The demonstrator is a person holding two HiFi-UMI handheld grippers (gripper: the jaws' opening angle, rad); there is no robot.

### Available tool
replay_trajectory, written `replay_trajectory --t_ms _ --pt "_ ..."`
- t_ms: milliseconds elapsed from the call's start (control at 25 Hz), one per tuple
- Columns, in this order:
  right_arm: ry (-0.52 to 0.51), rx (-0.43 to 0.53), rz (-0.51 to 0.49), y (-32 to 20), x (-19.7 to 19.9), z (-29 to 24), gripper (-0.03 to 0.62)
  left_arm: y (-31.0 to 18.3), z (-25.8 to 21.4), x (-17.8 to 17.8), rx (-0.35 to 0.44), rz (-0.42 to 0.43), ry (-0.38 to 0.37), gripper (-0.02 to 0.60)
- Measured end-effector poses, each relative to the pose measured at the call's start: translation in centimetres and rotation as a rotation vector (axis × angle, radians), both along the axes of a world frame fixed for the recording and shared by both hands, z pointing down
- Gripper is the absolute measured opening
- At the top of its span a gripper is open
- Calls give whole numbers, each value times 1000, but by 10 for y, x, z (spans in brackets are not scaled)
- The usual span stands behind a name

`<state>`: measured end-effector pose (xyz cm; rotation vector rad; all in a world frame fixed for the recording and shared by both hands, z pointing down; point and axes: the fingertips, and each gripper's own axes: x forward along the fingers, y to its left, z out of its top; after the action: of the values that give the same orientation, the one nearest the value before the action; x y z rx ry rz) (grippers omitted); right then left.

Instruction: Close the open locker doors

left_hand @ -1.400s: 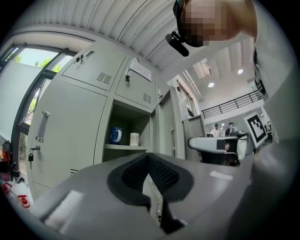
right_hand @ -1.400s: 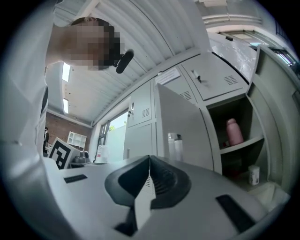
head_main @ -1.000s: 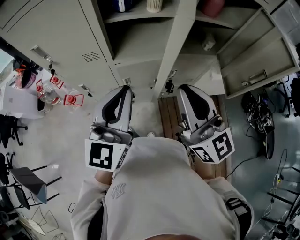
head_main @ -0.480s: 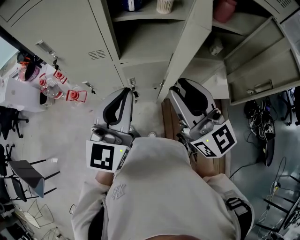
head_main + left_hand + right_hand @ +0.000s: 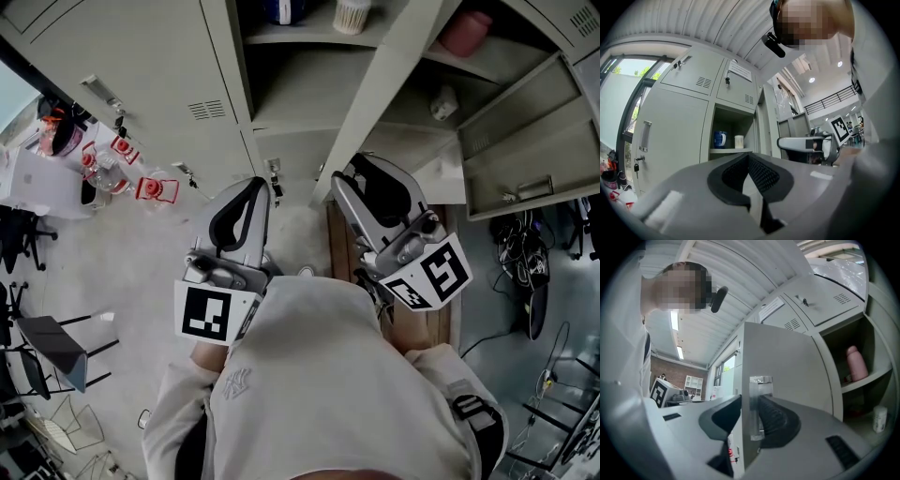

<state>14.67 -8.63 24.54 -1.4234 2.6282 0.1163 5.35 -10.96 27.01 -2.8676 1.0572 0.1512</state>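
1. Grey steel locker door [image 5: 375, 94] stood edge-on at my 12 o'clock, wide open. My right gripper [image 5: 339, 183] had just tipped from straight ahead toward 11 o'clock to meet it.
2. So I reckon that door was finally in hand and ready to swing closed.
3. Its jaws were narrowed onto the door's edge, with the latch [image 5: 757, 404] between them.
4. My left gripper [image 5: 255, 183] was pinched together and empty. The other door [image 5: 525, 141] at 2 o'clock hung open too.

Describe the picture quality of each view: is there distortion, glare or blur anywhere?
Left gripper view: strong fisheye, black corners, locker fronts bowed, window very bright, left claw soft. Right gripper view: same bowing, ceiling lamp glaring, locker door in the right claw fairly sharp. Head view: milder bending, even light, sharp.
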Motion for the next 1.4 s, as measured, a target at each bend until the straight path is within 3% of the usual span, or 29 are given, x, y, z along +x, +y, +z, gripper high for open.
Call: replay_trajectory --t_ms 760,1400 --pt "8 -15 -30 -103 -59 0 104 -67 -8 -70 -10 -53 -17 8" --pt "58 -40 72 -194 -55 12 104 -111 3 -92 -48 -65 -16 8"
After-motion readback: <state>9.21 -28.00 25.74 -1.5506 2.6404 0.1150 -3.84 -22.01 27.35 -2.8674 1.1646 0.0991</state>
